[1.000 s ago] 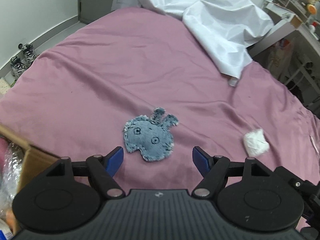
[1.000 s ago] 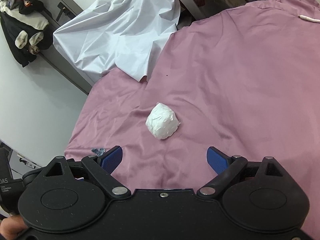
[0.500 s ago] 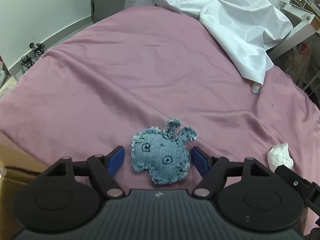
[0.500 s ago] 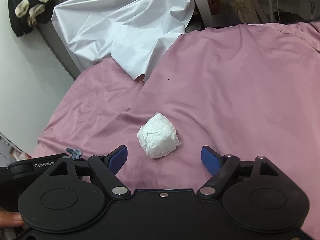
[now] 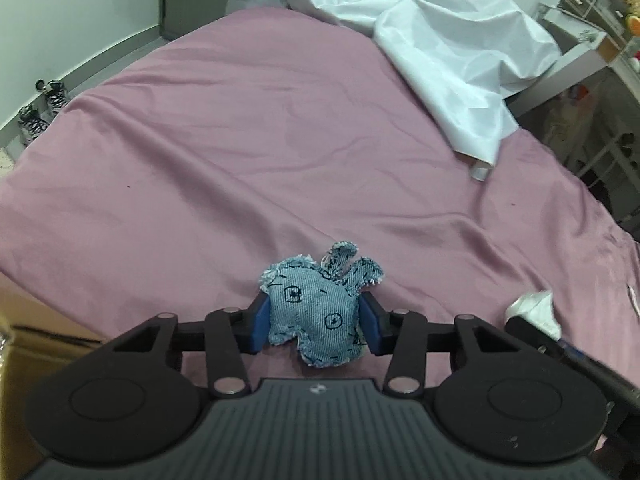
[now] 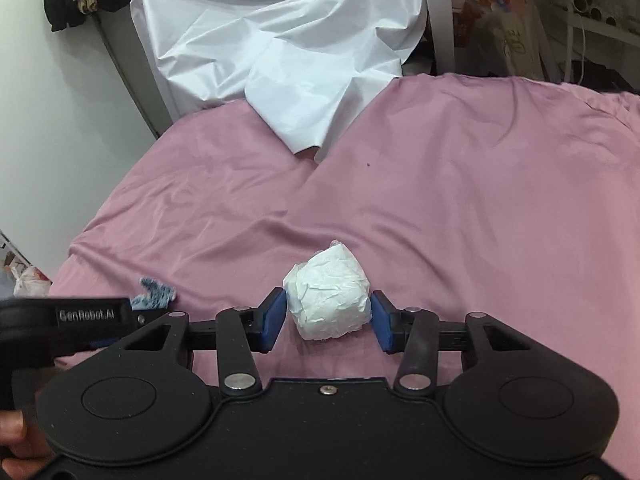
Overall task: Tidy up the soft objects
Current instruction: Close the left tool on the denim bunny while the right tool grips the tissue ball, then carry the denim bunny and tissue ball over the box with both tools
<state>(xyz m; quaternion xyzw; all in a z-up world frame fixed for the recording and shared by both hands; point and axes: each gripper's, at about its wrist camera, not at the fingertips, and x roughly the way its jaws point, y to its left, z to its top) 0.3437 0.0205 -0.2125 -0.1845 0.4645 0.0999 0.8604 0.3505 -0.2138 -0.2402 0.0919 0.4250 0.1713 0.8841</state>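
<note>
1. On the pink bed (image 5: 248, 128), near its front edge, the left gripper (image 5: 314, 322) has just been closing; its blue pads now press both sides of the blue denim toy (image 5: 316, 312), which sits between them.
2. Just beside it, also near the front edge, the right gripper (image 6: 328, 316) has just been closing too; its pads touch the sides of the white paper ball (image 6: 329, 298) between them.
3. At the bed's far edge a white sheet (image 6: 288, 52) hangs over onto the pink cover; a brown box (image 5: 28, 360) shows by the left gripper.
</note>
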